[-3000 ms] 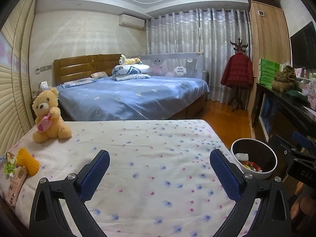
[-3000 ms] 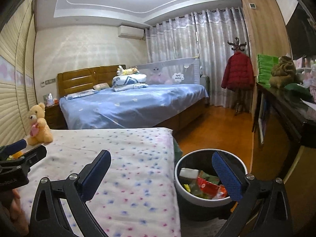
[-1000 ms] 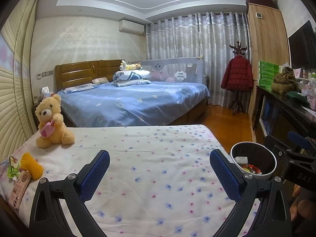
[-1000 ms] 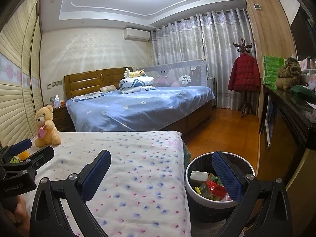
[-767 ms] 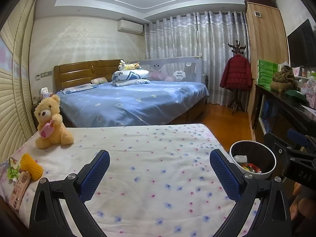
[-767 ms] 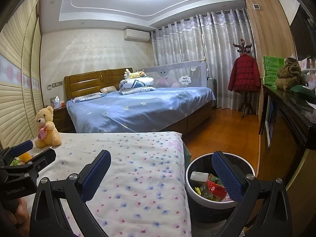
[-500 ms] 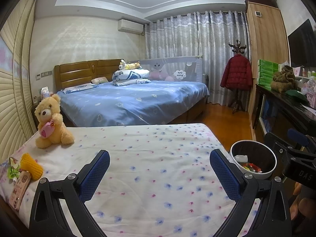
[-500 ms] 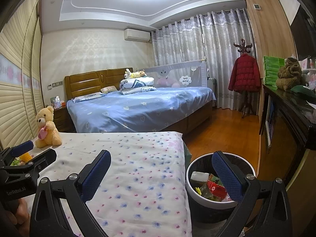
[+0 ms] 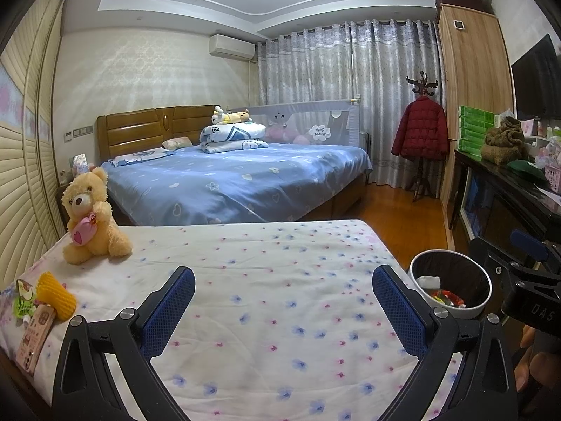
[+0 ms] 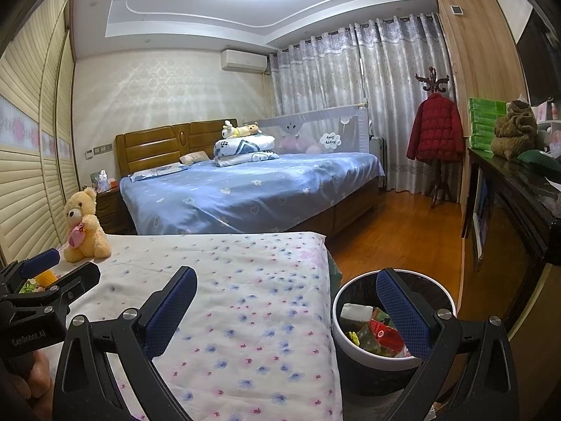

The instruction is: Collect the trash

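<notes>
A white-rimmed trash bin holding several wrappers stands on the floor beside the near bed's right edge; it also shows in the left wrist view. My left gripper is open and empty above the flowered sheet. My right gripper is open and empty, its right finger over the bin. At the sheet's left edge lie a yellow foam sleeve, a green wrapper and a pink packet.
A teddy bear sits on the near bed at the left. A blue bed lies behind. A dark desk runs along the right wall, and a coat stand with a red jacket stands by the curtains. Wood floor lies between.
Both grippers stay open and empty. The views have hardly shifted over the last second; compared with three seconds ago both cameras sit a little higher and further back.
</notes>
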The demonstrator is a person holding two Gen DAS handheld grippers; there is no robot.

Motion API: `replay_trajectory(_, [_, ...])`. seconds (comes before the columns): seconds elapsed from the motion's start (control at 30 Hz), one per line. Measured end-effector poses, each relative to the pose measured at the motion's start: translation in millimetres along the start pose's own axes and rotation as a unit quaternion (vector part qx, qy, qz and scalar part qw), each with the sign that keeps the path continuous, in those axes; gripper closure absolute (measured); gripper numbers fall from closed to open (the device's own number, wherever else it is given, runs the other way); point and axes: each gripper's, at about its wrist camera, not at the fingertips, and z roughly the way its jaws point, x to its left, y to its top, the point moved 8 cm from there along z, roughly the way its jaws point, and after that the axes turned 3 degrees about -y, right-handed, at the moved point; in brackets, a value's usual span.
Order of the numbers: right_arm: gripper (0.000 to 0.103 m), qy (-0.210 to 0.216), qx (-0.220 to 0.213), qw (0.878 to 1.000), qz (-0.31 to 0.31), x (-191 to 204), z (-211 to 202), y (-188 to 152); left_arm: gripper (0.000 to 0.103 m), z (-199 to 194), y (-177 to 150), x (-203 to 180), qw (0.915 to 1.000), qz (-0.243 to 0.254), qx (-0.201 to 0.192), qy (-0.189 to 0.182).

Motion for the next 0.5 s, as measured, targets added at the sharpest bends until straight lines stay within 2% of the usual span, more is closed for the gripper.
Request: replay_trajectory(0.5, [0.000,0.006,0.005,1.000,0.000,1.5,4.9,-2.5,0.001,3.7,0.2,2.7,1.0000,-0.001,0.003,-0.001])
